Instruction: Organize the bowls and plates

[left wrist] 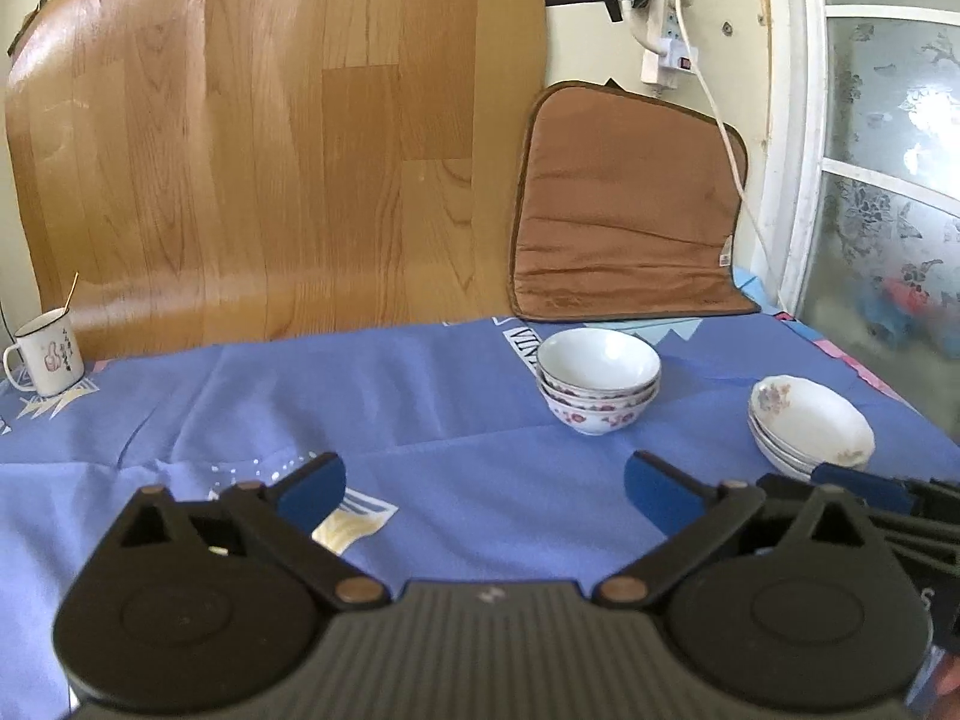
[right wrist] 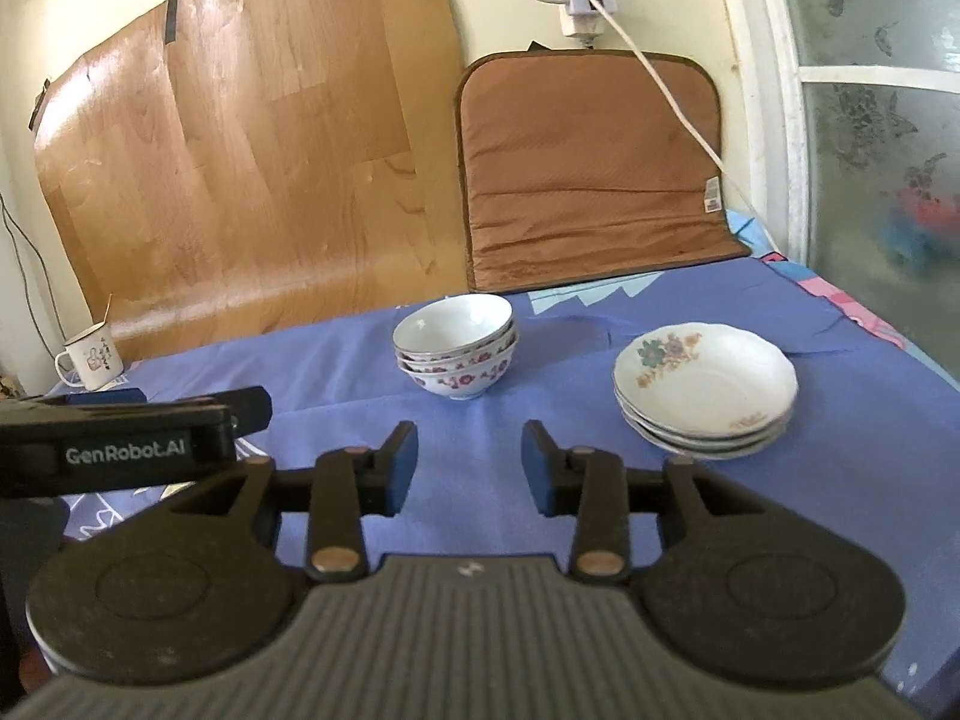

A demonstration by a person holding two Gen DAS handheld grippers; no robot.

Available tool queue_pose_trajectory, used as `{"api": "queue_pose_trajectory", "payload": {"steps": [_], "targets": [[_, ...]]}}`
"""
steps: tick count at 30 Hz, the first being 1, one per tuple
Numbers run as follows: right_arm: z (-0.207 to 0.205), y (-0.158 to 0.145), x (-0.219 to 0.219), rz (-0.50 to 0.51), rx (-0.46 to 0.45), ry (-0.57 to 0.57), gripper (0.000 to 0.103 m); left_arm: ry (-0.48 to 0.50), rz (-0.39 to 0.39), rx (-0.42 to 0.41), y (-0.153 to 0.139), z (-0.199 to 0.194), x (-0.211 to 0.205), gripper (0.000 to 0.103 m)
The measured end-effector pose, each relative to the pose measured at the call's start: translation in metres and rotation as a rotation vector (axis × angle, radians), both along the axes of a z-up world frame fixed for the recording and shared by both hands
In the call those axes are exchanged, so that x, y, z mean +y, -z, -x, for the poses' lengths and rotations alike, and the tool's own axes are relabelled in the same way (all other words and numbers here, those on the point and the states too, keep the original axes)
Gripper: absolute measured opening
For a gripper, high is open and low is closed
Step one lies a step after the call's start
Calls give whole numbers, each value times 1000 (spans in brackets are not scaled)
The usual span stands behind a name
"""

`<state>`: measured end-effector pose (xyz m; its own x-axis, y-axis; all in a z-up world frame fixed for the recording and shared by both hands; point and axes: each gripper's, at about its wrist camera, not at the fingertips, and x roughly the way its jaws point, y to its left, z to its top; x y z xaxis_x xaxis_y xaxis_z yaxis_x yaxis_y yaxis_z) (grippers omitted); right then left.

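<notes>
Blue patterned cloth [right wrist: 360, 372] covers the bench, with a curling sheet of wood-grain flooring [left wrist: 270, 150] and a brown cushion pad [right wrist: 588, 174] propped against the wall behind it, and a frosted floral window at the right edge. On the cloth the stack of bowls [right wrist: 456, 348], nested upright with red flowers on their sides, stands just left of the stack of plates [right wrist: 705, 390], also nested, the top one showing a flower print. Both piles look sorted by kind already, so I judge the task at or near its end. The right gripper [right wrist: 469, 465] hovers low over bare cloth with its jaws partly apart and nothing between them; the bowls lie straight ahead of it and the plates ahead to its right, close by. The left gripper [left wrist: 485, 489] has its jaws spread wide and empty; from it the bowls lie ahead and a little right, the plates further right, partly behind the right gripper's fingers. So the right hand is nearer the plates. An enamel mug [left wrist: 45, 357] with a thin stick in it stands well apart at the far left. How many pieces each stack holds is hard to count, and the near edge of the bench is hidden by the gripper bodies.
</notes>
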<state>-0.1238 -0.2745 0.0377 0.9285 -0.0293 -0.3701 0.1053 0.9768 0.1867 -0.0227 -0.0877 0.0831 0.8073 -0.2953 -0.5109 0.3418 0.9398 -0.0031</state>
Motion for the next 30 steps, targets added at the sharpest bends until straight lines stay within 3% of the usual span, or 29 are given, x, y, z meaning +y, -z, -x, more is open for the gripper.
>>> {"api": "queue_pose_trajectory", "payload": {"steps": [20,23,25,30], "targets": [[-19,-3,-37,-95,24,20,43,-36,-68,52,20,-32,-10,103],[-23,-7,-42,-91,20,9,52,-39,-82,56,22,-38,-12,103],[-30,-8,-48,-107,33,-16,68,-43,-94,54,23,-41,-13,103],[-42,-6,-65,-182,38,-50,80,-51,-113,57,25,-50,-15,103]]}}
